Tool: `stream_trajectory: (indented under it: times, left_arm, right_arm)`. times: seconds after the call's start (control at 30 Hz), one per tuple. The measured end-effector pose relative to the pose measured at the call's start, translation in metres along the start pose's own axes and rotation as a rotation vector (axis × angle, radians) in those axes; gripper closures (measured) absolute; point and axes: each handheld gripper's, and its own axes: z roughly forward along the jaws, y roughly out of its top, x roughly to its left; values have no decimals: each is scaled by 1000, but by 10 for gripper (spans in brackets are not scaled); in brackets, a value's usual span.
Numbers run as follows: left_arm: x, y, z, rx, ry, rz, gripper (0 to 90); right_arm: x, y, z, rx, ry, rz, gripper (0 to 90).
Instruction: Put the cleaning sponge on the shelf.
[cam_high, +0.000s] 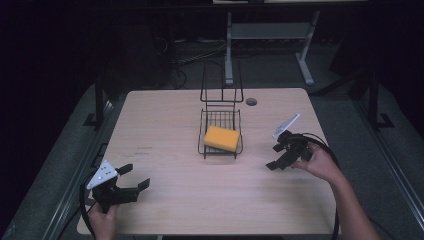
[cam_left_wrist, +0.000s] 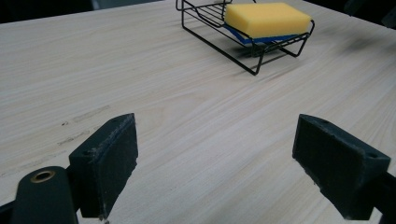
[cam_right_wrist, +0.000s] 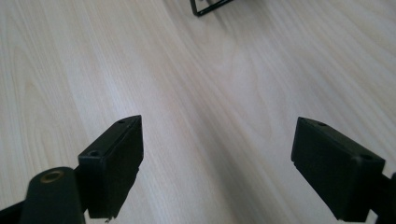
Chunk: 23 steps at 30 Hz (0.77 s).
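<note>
Jaws stand wide apart on both of our tools, with nothing between them. We hold the left black two-jaw gripper (cam_high: 134, 176) low at the near left corner of the pale wood-grain table (cam_high: 165, 150), its grey three-cornered plate on top and our left hand (cam_high: 104, 220) around the handle. We hold the right black two-jaw gripper (cam_high: 276, 156) near the right edge, our right hand (cam_high: 320, 162) behind it and a black cable looping off past the wrist. In the right gripper view bare wood lies between the two black pads, and a corner of black wire shows at the top edge.

Between the two tools, well apart from each, stands a black wire rack (cam_high: 220, 131) with a tall upright back frame, about mid-table. A yellow rectangular sponge (cam_high: 222, 138) lies flat in the rack's tray; the left gripper view shows the sponge (cam_left_wrist: 267, 19) with a blue layer beneath it, lifted off the table by the wire rack (cam_left_wrist: 243, 46).

A small round dark hole sits in the tabletop near the far edge. Faint dark marks streak the wood at mid-left. Grey floor surrounds the table; beyond it stands a white metal frame among tangled cables. The room behind is too dark for us to make out, and our forearms are cut off at the bottom edge.
</note>
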Motion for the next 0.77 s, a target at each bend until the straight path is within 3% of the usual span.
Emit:
stream_trajectory:
  times: [0.53, 0.67, 0.73, 0.77]
  left_arm:
    - [-2, 0, 2, 4, -4, 0, 134]
    - [-3, 0, 3, 4, -6, 0, 134]
    - [-2, 1, 2, 7, -5, 5, 134]
    - [-2, 1, 2, 7, -5, 5, 134]
  right_arm:
    - [12, -36, -9, 7, -46, 20, 165]
    - [20, -43, -13, 4, -65, 16, 165]
    - [33, -50, -17, -25, -108, 6, 164]
    - [33, -50, -17, -25, -108, 6, 164]
